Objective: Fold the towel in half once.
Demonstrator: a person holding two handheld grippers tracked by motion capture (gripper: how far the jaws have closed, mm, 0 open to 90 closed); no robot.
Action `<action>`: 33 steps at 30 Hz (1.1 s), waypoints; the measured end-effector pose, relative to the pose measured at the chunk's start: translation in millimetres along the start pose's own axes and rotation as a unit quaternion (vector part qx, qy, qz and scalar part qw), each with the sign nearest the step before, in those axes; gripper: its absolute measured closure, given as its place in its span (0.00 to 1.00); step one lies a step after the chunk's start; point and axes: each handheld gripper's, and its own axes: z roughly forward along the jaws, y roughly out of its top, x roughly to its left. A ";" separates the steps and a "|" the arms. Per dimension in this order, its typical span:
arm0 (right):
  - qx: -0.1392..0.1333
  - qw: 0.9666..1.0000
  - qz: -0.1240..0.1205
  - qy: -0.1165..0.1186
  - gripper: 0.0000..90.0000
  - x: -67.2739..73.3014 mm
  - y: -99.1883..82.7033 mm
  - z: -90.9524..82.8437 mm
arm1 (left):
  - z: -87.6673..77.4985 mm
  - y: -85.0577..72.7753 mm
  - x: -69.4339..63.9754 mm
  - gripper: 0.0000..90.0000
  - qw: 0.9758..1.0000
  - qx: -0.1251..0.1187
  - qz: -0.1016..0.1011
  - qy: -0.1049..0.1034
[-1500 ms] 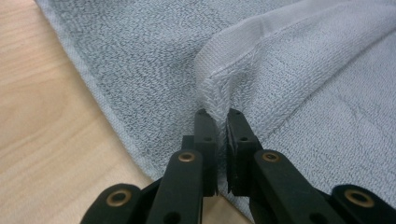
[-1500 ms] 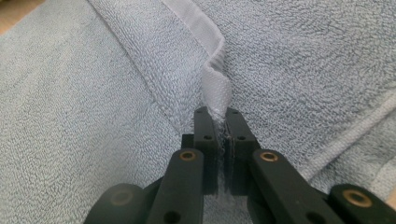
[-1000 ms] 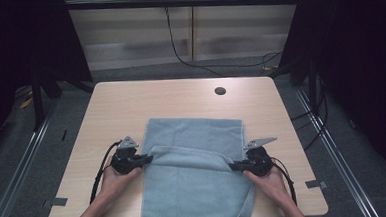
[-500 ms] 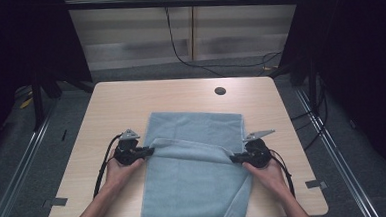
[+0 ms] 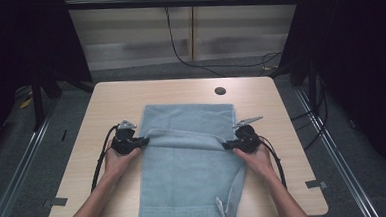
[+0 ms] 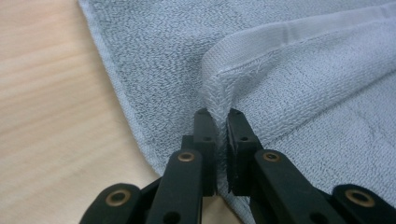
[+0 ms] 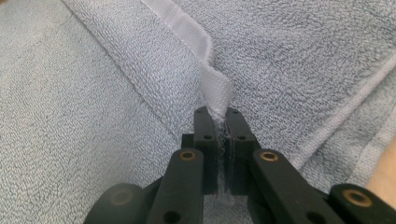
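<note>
While the left gripper (image 5: 141,140) and right gripper (image 5: 228,145) each clamp a hem corner of the pale blue terry towel (image 5: 190,184) spread on the wooden bench (image 5: 282,134), uneven pulling could skew the fold.

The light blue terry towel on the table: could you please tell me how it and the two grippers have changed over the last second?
Both grippers, the left gripper and the right gripper, have carried the light blue terry towel's pinched edge farther across the pale wooden table, away from the person, so the folded-over layer covers more of the towel. Both stay shut on the hem; the towel's far edge has not moved.
</note>
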 end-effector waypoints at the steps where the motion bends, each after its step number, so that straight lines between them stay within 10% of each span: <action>1: 0.000 1.000 -0.001 0.003 0.96 -1.3 3.0 2.3 | 0.9 1.7 2.6 0.94 1.000 0.001 0.000 0.002; 7: 0.003 1.000 0.001 -0.009 0.96 -8.5 18.9 13.2 | 11.7 16.5 14.3 0.94 1.000 0.007 -0.001 0.019; 19: -0.055 0.998 0.039 -0.006 0.96 -29.6 38.8 24.5 | 8.8 28.7 34.5 0.95 0.998 -0.038 -0.036 -0.015; 27: -0.190 0.982 0.024 -0.010 0.95 -29.2 70.5 -51.3 | -57.6 69.8 -0.5 0.94 0.990 -0.129 0.021 -0.047; 33: -0.257 0.966 -0.002 -0.008 0.95 -12.3 92.5 -111.0 | -112.1 95.5 -30.4 0.94 0.978 -0.190 0.057 -0.065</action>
